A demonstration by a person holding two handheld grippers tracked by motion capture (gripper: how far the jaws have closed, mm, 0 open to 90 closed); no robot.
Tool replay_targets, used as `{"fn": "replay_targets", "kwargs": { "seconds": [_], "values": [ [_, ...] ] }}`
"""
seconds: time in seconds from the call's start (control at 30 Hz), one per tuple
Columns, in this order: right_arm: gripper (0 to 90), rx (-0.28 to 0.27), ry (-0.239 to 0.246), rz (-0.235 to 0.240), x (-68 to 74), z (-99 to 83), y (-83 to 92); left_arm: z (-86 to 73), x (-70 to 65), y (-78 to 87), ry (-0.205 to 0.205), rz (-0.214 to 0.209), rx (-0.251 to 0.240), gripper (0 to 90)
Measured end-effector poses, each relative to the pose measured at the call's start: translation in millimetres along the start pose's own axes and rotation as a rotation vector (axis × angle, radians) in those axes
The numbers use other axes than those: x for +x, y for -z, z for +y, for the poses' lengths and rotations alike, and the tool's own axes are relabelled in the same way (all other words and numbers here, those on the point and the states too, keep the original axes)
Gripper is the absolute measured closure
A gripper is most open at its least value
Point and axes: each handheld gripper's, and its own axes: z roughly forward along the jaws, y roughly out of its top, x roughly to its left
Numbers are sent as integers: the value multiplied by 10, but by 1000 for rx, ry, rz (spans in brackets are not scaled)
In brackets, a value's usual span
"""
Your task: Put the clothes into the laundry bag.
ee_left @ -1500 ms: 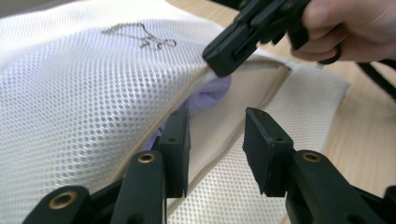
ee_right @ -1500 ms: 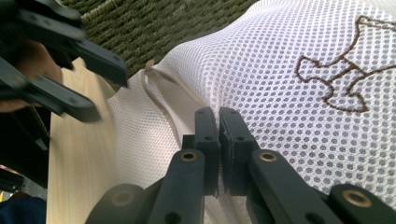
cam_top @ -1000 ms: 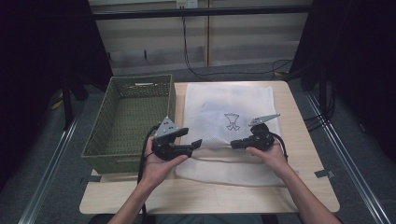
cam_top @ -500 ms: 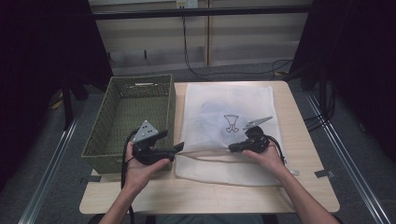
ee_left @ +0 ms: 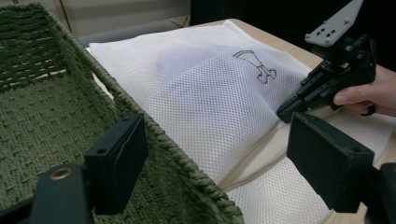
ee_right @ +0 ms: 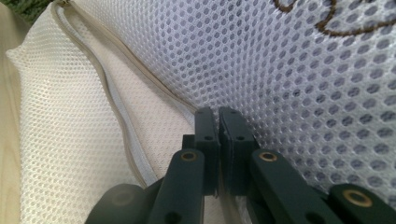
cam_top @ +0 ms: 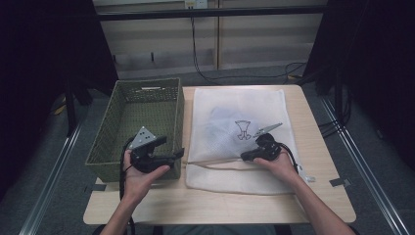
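Note:
A white mesh bag [cam_top: 235,112] with a small dark emblem [cam_top: 242,129] lies flat on the wooden table. Its zipper edge [cam_top: 215,160] runs across the near part. My right gripper [cam_top: 243,157] is shut on the bag at that zipper line. In the right gripper view the jaws [ee_right: 218,114] pinch the mesh [ee_right: 303,70] beside the tan zipper tape [ee_right: 116,74]. My left gripper [cam_top: 178,154] is open, held over the near right corner of the green basket [cam_top: 147,83], apart from the bag. The left gripper view has its jaws [ee_left: 219,163] wide apart, with the bag [ee_left: 205,88] and right gripper [ee_left: 283,113] beyond.
The woven green basket [ee_left: 28,140] stands at the table's left, touching the bag's left side. A strip of bare table [cam_top: 220,205] runs along the near edge. Cables hang behind the far edge, and metal rails flank both sides on the floor.
My left gripper has drawn back to the left, off the bag's edge and over the basket's corner. The right gripper has stayed on the zipper line.

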Motion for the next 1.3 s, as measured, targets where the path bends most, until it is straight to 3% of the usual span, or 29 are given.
{"fn": "replay_targets", "kwargs": {
  "seconds": [0.13, 0.27, 0.4, 0.53, 0.77, 0.9, 1.03, 1.13, 1.3],
  "values": [
    [860, 4, 30, -17, 18, -6, -8, 9, -21, -8, -4, -2, 0, 205],
    [779, 20, 49, -40, 103, 15, -4, 24, -18, -16, -8, 9, -4, 204],
    [752, 19, 34, -44, 150, 29, 25, 33, 15, 9, -11, 15, -14, 200],
    [738, -48, 8, -9, 145, 47, 160, 12, 44, 24, -2, 22, -9, 194],
    [721, -234, -42, -13, 146, 119, 522, 9, 53, 124, 9, 34, -20, 186],
    [618, -329, -52, -28, 166, 103, 704, 12, 28, 174, -8, 57, -5, 184],
    [555, -362, -41, -58, 236, 7, 878, 7, 5, 242, -8, 55, -5, 184],
    [500, -434, -42, -53, 301, -115, 1058, -69, -11, 297, -16, 62, 5, 184],
    [465, -453, -70, -79, 315, -311, 1211, -170, 16, 387, 15, 67, -4, 181]
  ]
}}
